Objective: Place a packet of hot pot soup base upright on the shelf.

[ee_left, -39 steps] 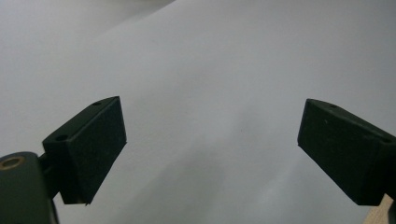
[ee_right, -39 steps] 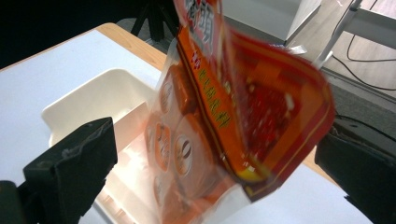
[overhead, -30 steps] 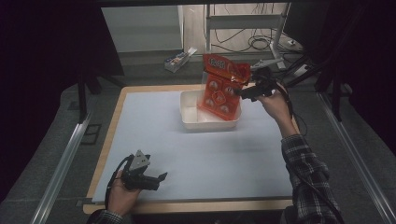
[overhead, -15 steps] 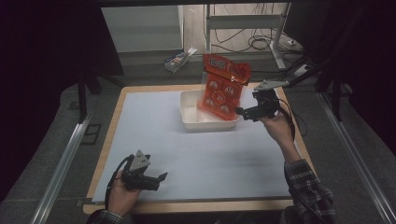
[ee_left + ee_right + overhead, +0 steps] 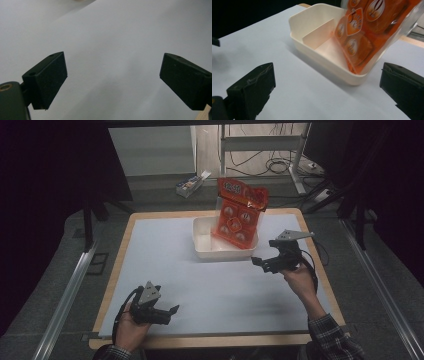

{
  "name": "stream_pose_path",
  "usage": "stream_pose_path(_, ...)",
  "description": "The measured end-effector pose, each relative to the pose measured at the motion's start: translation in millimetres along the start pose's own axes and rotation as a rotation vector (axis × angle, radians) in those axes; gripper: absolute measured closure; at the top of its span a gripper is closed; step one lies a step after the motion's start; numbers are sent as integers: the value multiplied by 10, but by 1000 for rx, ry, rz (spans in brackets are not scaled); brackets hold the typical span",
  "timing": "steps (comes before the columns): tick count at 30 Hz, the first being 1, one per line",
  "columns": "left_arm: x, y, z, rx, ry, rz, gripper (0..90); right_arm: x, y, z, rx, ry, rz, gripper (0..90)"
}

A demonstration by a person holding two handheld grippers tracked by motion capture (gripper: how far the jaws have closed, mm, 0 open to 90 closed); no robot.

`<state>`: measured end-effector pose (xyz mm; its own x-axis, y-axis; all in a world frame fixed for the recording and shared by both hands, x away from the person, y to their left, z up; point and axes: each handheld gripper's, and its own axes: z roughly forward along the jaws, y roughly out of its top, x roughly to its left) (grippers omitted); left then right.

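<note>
An orange snack bag (image 5: 239, 215) stands tilted in the right compartment of a white divided tray (image 5: 202, 244) at the far middle of the table. In the right gripper view the bag (image 5: 367, 30) leans over the near corner of the tray (image 5: 312, 25). My right gripper (image 5: 259, 263) hovers open just right of and nearer than the tray, apart from the bag, with nothing between its jaws (image 5: 327, 90). My left gripper (image 5: 170, 312) is open near the table's front left edge, over bare white surface (image 5: 112, 82).
The white mat (image 5: 165, 260) covers most of the wooden table (image 5: 112, 285). A small box (image 5: 191, 183) lies on the floor beyond the far edge, with cables and a metal frame (image 5: 280, 162) behind. A metal rail (image 5: 70, 290) runs along the left.
My right gripper has let go of the orange bag and drawn back toward the near right, now open. The bag stays leaning in the tray. The left gripper has not moved.
</note>
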<state>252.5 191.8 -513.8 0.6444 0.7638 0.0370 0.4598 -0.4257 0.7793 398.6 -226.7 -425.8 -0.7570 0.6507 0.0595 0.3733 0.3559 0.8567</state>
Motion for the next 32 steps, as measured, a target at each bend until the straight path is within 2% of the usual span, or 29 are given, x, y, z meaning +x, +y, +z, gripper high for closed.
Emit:
stream_pose_path(5,-1,-4,2,1,-4,2,70,121,-136,-59,-10,8,-6,0)
stream_pose_path(10,-2,-6,11,9,-5,13,64,240,-311,-91,5,22,-9,0)
stream_pose_path(18,-5,-10,28,17,-5,16,57,409,-629,-128,62,25,-27,0)
stream_pose_path(22,-8,-10,32,21,-4,20,52,459,-751,-156,79,31,-20,0)
stream_pose_path(28,-13,-11,45,27,-8,26,49,485,-941,-163,165,16,-30,0)
stream_pose_path(32,-16,-7,54,29,-5,28,47,455,-945,-163,154,23,-12,0)
